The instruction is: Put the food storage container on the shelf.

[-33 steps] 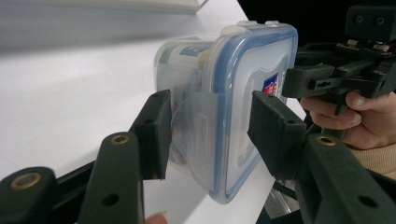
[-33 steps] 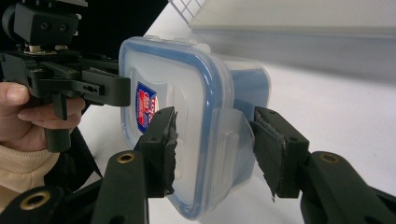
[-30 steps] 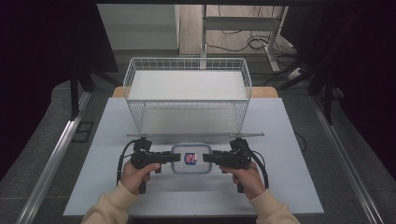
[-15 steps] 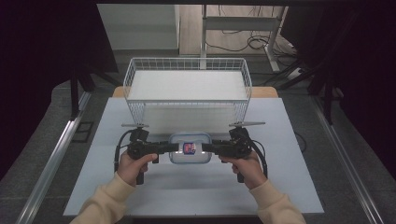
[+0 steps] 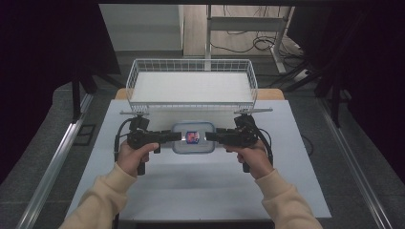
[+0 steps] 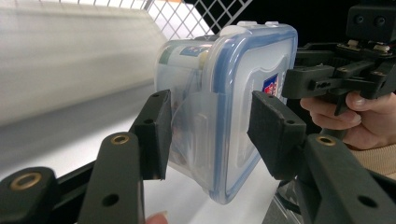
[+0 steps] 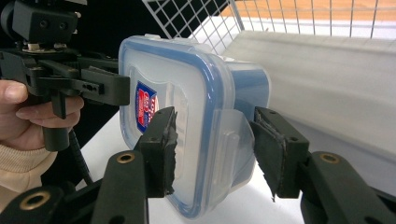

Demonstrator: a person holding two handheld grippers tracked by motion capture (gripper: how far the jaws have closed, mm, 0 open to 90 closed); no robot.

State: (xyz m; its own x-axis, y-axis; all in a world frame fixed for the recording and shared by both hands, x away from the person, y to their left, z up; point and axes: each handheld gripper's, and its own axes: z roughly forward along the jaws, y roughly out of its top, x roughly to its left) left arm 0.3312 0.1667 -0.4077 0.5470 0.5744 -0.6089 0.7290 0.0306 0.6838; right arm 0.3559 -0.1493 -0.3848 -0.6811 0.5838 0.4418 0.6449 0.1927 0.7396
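A clear plastic container (image 5: 192, 137) with a blue-rimmed lid and a red and blue label is held between my two grippers, just in front of the wire basket (image 5: 191, 64). My left gripper (image 5: 177, 137) is shut on its left end and my right gripper (image 5: 208, 137) on its right end. In the left gripper view the jaws straddle the container's (image 6: 243, 84) side latch, one on the body and one on the lid. In the right gripper view the container (image 7: 187, 84) sits the same way between the jaws, and the person's other hand (image 7: 28, 116) shows behind it.
The white wire basket with a white floor stands at the far side of the white table (image 5: 200, 191). Dark curtains and a metal rail (image 5: 52, 162) flank the table. Cables lie on the floor beyond the basket.
Both grippers have carried the container away from the person, toward the basket. The arms have stretched forward.
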